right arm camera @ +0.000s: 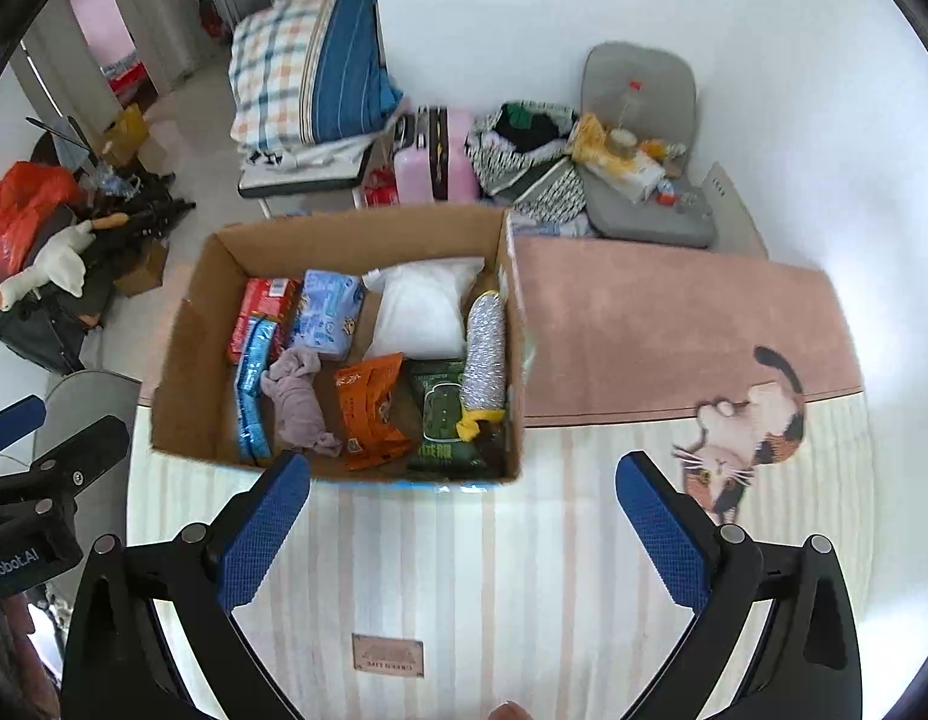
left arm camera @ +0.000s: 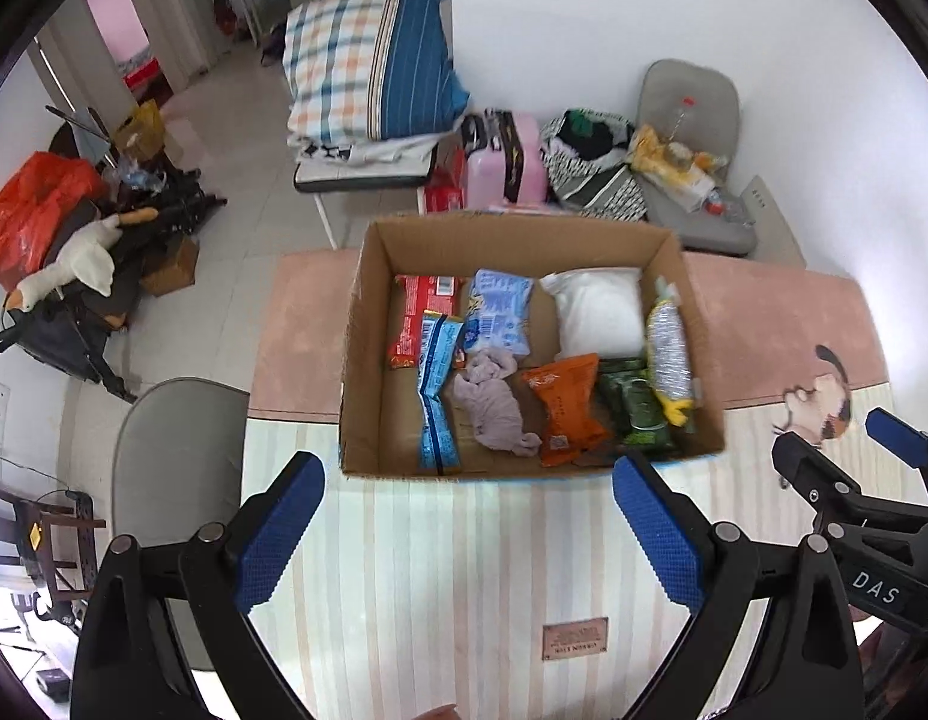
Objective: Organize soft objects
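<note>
A cardboard box stands on the table. Inside lie a white pillow pack, a mauve cloth, an orange packet, a green packet, a silver fish toy, blue packets and a red packet. My left gripper is open and empty in front of the box. My right gripper is open and empty, near the box's front right corner.
The table has a striped and pink mat with a cat print. Grey chairs stand at left and behind. A pink suitcase, bedding and floor clutter lie beyond.
</note>
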### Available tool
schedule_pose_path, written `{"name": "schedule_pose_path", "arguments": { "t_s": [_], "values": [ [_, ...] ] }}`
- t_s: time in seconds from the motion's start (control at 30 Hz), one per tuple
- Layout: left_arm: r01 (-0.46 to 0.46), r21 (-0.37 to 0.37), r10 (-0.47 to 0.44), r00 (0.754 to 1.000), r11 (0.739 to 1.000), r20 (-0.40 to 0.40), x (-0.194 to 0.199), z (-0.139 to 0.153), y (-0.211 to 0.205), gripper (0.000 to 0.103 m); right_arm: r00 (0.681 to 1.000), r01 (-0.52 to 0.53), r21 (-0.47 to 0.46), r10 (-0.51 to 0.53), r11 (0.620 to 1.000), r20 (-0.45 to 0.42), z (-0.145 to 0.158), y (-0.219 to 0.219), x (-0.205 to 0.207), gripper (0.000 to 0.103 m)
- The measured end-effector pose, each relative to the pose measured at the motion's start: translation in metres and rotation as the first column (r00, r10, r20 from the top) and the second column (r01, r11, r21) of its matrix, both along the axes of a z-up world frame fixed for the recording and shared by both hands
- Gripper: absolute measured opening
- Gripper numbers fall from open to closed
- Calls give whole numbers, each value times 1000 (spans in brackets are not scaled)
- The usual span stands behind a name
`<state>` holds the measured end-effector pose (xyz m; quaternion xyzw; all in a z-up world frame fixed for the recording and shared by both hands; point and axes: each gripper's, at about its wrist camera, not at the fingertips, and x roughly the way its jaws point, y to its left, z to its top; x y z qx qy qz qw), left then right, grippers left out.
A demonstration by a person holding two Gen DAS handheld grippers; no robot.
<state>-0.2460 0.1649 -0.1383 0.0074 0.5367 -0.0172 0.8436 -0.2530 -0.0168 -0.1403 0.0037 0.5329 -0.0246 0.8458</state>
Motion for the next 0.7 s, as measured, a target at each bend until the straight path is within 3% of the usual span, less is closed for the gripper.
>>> {"name": "schedule_pose_path", "arguments": {
  "t_s": [0.2, 0.47, 0.7],
  "values": [
    [-8, 5, 7, 995, 1000, 96, -48, 49, -6, 99, 997, -7, -7, 8, 1000, 81, 63, -6, -56, 103],
    [-13, -14, 15, 988, 1000, 151, -97, 97, -5, 99, 983, -16, -5, 17, 1000, 184, 138, -11, -127, 103],
    [-14, -31, 19, 983, 999, 181, -131, 125, -4, 99, 974, -55, 3, 53, 998, 222, 172, -5, -172, 103]
  ]
}}
